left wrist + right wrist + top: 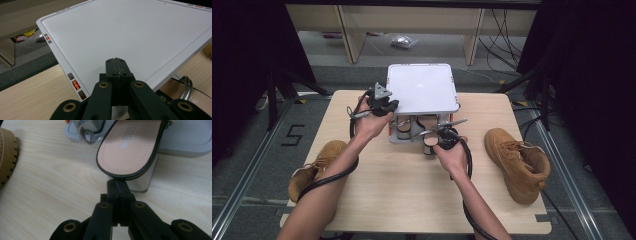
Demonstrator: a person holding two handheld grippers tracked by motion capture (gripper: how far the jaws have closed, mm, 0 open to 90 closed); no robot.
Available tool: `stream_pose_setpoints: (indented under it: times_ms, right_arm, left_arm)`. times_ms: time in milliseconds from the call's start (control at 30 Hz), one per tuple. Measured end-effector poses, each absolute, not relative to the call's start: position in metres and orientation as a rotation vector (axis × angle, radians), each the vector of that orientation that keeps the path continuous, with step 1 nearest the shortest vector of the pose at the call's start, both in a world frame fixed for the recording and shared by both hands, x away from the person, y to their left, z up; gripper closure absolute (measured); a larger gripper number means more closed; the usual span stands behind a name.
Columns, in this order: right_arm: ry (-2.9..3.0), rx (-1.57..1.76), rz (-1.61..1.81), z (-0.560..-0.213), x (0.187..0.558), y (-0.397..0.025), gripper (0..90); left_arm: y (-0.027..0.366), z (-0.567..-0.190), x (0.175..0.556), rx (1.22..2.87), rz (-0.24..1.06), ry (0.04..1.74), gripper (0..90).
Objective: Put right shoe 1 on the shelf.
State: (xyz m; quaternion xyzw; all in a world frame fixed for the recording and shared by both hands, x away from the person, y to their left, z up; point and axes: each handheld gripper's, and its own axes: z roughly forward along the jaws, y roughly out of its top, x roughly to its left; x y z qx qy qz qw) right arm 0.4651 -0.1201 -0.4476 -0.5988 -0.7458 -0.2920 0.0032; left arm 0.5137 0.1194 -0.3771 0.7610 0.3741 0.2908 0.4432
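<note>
Right gripper [117, 183]: jaws pressed together, pinching the back rim of a block-heeled sandal [130, 147] at the heel end; the pink insole faces up and its clear block heel sits on the table just beyond the jaw tips. In the high view the right gripper [439, 134] is at the front of a grey storage box [422, 90], with the sandal [429, 145] reaching out of the box's open front onto the wooden table [412, 190]. A second sandal [403, 129] shows inside the opening, to the left of the held one. Left gripper [116, 62]: jaws closed flat against each other over the near edge of the box's white lid [125, 32]; whether they nip the lid rim cannot be told. High view puts the left gripper [384, 102] at the lid's front left corner, the lid lying across the top of the box. Orange latches [76, 85] sit along the lid's edge. Outward: one tan boot [517, 162] lies on its side at the right of the table, well apart from the box; another tan boot [317, 165] at the left edge, partly behind the left forearm. Box stands at the far middle of the table.
</note>
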Motion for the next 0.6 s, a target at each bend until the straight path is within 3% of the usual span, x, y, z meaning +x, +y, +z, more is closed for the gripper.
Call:
stream_pose_setpoints:
  times_ms: [600]
  right_arm:
    - [-2.367,-1.934,-0.947,-0.4485,0.4718,-0.1257,90.0]
  left_arm:
    - [0.1202,-0.3765,0.514,1.902,0.725,0.925,90.0]
